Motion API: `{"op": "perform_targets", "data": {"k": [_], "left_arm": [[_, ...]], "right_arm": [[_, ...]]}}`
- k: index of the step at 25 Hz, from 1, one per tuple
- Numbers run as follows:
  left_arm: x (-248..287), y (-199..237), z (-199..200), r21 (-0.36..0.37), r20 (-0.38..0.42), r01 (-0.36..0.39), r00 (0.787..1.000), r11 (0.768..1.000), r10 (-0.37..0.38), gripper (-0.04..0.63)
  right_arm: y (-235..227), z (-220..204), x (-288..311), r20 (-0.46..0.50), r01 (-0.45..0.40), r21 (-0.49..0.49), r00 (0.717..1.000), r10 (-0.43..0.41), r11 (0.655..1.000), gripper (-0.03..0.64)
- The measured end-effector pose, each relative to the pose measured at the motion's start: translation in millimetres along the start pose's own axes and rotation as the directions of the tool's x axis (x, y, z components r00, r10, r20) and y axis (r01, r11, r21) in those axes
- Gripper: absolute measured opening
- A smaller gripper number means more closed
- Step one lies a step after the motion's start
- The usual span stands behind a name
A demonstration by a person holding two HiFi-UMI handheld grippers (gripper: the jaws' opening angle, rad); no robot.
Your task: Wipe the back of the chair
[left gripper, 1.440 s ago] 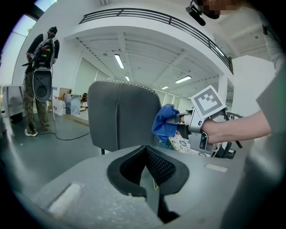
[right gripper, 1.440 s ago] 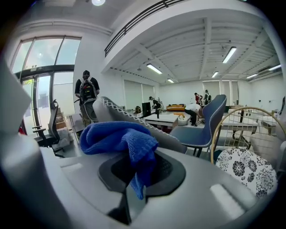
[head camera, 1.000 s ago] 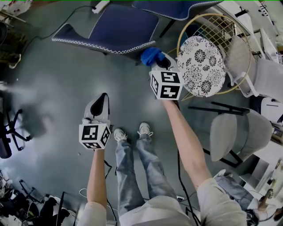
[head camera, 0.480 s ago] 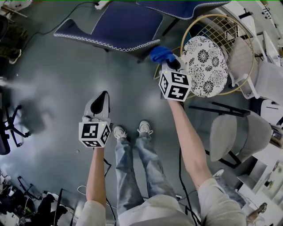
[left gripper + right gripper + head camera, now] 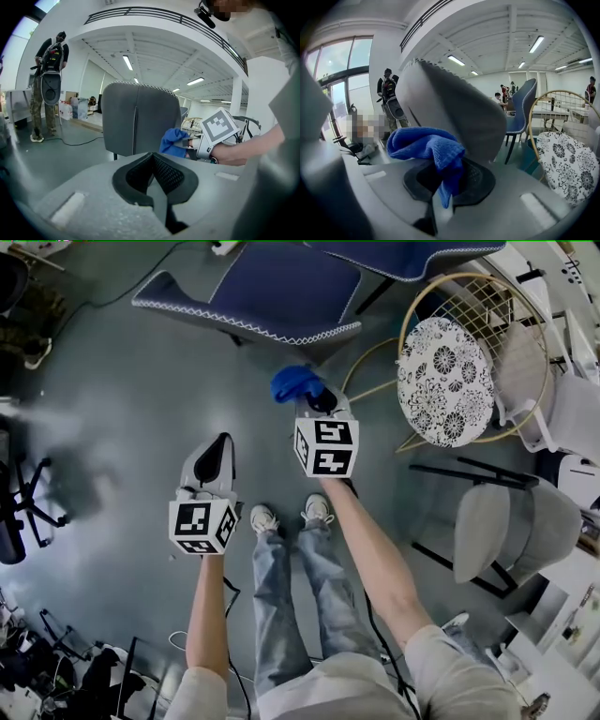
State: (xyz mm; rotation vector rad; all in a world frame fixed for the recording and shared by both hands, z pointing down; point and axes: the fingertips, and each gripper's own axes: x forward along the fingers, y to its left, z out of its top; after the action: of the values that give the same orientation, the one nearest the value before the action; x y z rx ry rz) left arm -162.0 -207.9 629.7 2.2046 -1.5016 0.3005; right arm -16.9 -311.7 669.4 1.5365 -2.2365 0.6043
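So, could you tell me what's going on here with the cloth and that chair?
A person stands facing a chair with a gripper in each hand. The right gripper is shut on a blue cloth and holds it up by the chair back, near its edge. The pictures do not show whether the cloth touches the chair back. The left gripper is off to the side, with its jaws together and nothing between them.

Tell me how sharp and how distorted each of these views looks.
Head view: evenly lit, sharp, edges bent. Left gripper view: strong fisheye, dark corners, chair back crisp. Right gripper view: same fisheye, blue cloth sharp, bright window at left.
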Motion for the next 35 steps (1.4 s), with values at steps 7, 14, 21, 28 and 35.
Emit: {"op": "perform_targets", "data": {"k": [7,14,21,28,35], "left_arm": [[-14,22,-1,-0.008,-0.006,-0.02,1.0,1.0,0.02,0.0],[-15,34,1,-0.006,-0.007,-0.028,1.0,1.0,0.028,0.0],[-10,19,3,0.008,-0.008,-0.003,1.0,1.0,0.003,0.0],[-1,-9,7,0.023,-0.002,0.029,1.0,0.999,-0.029,0.0],[12,-46,9,0.04,0.001,0.075,0.997,0.996,-0.075,0.0]], "right_arm": [[60,17,44,0.015,-0.066,-0.011,0.998,0.066,0.998,0.046],[61,38,59,0.034,-0.053,-0.001,0.998,0.053,0.999,0.046],[38,33,46,0.034,-0.023,0.014,0.999,0.022,1.0,0.046],[-2,24,18,0.022,0.01,0.016,1.0,-0.01,1.0,0.046],[-39,19,-2,0.018,0.041,0.0,0.999,-0.041,0.999,0.046]]}}
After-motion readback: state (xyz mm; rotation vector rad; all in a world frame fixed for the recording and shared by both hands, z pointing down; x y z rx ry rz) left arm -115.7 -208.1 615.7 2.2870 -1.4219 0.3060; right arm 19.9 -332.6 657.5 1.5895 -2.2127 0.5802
